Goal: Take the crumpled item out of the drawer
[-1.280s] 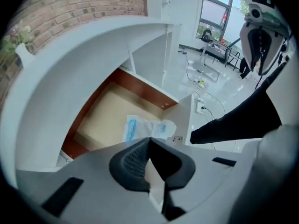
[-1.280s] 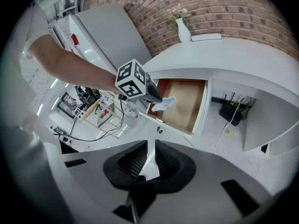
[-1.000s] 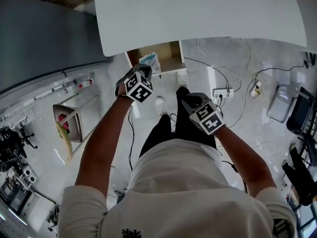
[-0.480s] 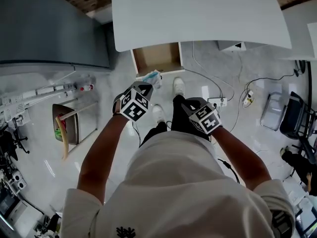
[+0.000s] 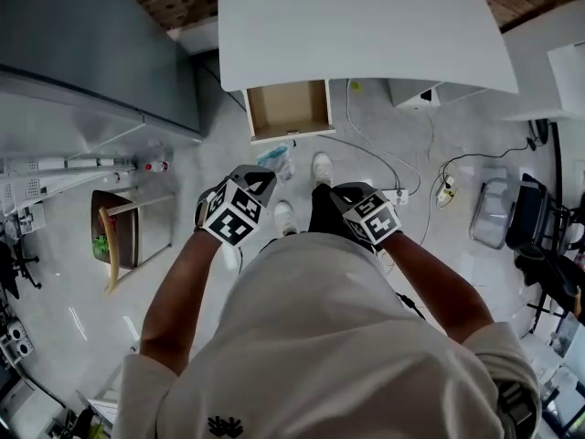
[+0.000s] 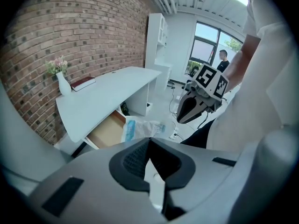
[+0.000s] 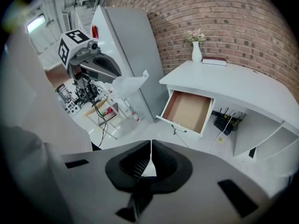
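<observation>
The crumpled item is a white and blue plastic bag [image 5: 276, 160]. It hangs above the floor in front of the drawer, and my left gripper [image 5: 263, 181] is shut on it. The left gripper view shows the bag [image 6: 142, 129] bunched just past the closed jaw tips of that gripper [image 6: 148, 140]. Under the white desk [image 5: 366, 26] the wooden drawer [image 5: 291, 110] stands pulled out, and its inside is bare. My right gripper [image 5: 345, 196] is beside the left one, shut and holding nothing. From the right gripper [image 7: 150, 143] I see the bag [image 7: 128, 85] and the open drawer [image 7: 187, 110].
A tall grey cabinet [image 5: 91, 53] stands left of the desk. A low wooden rack [image 5: 119, 236] sits on the floor at the left. Cables and a power strip [image 5: 402, 195] lie on the floor to the right. A vase [image 7: 196, 50] and a book stand on the desk.
The left gripper has drawn the bag out of the drawer and back toward the person. Both grippers and the person have moved away from the desk.
</observation>
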`<state>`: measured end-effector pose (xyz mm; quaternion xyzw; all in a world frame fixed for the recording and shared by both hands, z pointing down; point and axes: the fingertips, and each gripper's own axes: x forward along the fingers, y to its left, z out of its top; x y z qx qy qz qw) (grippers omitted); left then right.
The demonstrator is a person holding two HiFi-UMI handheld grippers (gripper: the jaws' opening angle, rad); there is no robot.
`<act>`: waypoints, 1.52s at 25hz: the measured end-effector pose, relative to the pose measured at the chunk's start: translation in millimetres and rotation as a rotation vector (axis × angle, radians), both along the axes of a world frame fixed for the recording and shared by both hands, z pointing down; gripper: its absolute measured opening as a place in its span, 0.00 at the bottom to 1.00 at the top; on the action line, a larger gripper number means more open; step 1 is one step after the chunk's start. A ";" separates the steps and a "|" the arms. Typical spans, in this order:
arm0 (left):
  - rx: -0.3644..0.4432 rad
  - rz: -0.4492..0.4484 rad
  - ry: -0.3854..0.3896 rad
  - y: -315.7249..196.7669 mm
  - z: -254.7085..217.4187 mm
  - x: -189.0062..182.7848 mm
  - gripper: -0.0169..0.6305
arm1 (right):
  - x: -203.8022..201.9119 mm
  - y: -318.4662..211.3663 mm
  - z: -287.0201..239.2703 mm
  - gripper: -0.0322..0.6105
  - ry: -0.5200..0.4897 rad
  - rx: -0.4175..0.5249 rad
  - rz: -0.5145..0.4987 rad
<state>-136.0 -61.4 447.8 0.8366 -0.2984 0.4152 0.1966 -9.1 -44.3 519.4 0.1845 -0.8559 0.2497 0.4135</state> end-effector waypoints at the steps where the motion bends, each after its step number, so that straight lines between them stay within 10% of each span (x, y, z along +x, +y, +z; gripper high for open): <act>1: 0.006 0.007 0.003 6.4 -4.9 0.0 0.06 | -0.4 3.8 -2.0 0.10 0.001 0.008 0.006; 38: 0.052 0.051 0.034 101.4 -42.5 -20.1 0.06 | -21.0 82.9 -37.7 0.10 -0.016 0.094 0.035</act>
